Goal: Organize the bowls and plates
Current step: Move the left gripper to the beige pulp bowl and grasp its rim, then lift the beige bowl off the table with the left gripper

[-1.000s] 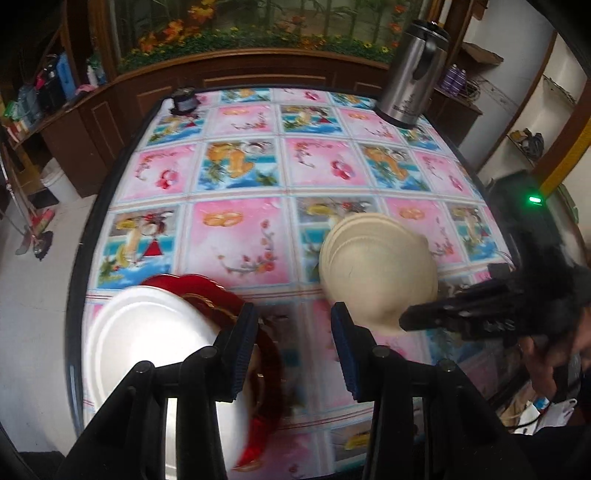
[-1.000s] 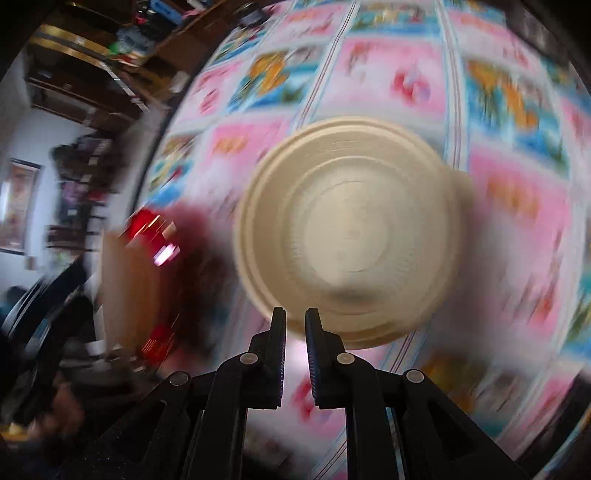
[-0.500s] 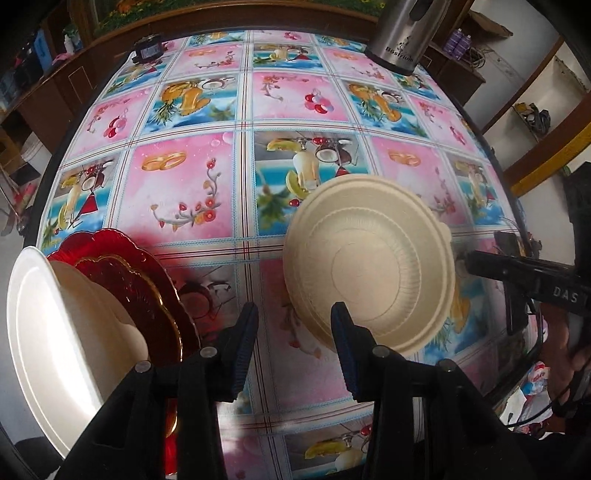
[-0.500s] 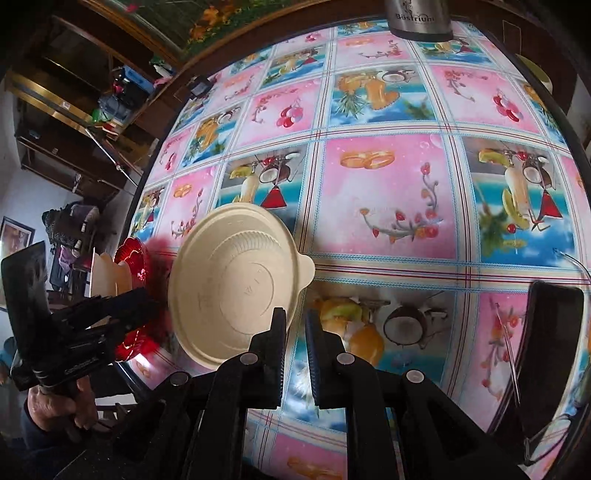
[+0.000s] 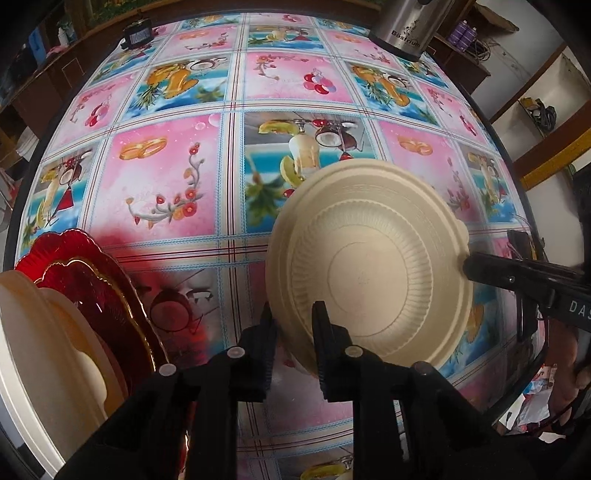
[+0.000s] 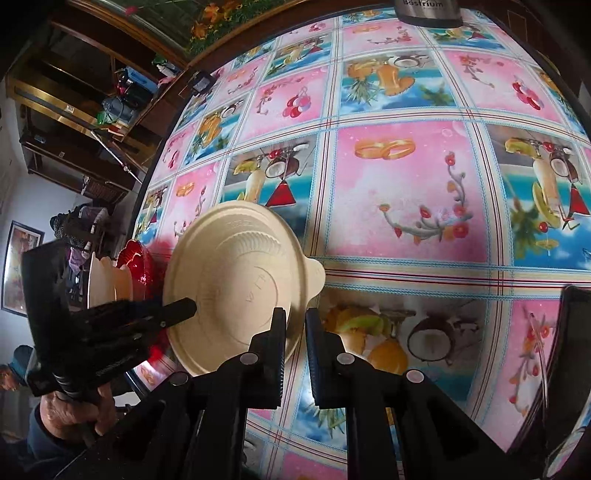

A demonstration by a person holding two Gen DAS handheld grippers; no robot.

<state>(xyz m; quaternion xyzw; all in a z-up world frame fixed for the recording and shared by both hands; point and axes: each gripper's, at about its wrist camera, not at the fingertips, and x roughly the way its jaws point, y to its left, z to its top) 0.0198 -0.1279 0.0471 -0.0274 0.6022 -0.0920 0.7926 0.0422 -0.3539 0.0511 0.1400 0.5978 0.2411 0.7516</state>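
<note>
A cream bowl (image 5: 373,269) with a small tab on its rim hangs tilted just above the patterned tablecloth (image 5: 166,177). My left gripper (image 5: 293,325) straddles its near-left rim, jaws closing with the rim pressed between the pads. In the right wrist view, my right gripper (image 6: 295,326) is shut on the bowl (image 6: 236,284) near the tab. Each gripper also shows in the other's view, the right gripper (image 5: 476,267) at the bowl's right rim and the left gripper (image 6: 184,308) at its left.
A red scalloped plate (image 5: 99,291) and white plates (image 5: 33,369) stand on edge at the table's near-left corner. A steel kettle (image 5: 410,26) and a small black object (image 5: 136,35) sit at the far edge. A dark flat object (image 6: 569,350) rises at the right.
My left gripper came down over the bowl's rim and its jaws narrowed around it. The right gripper swung the bowl toward the left gripper and then held it there.
</note>
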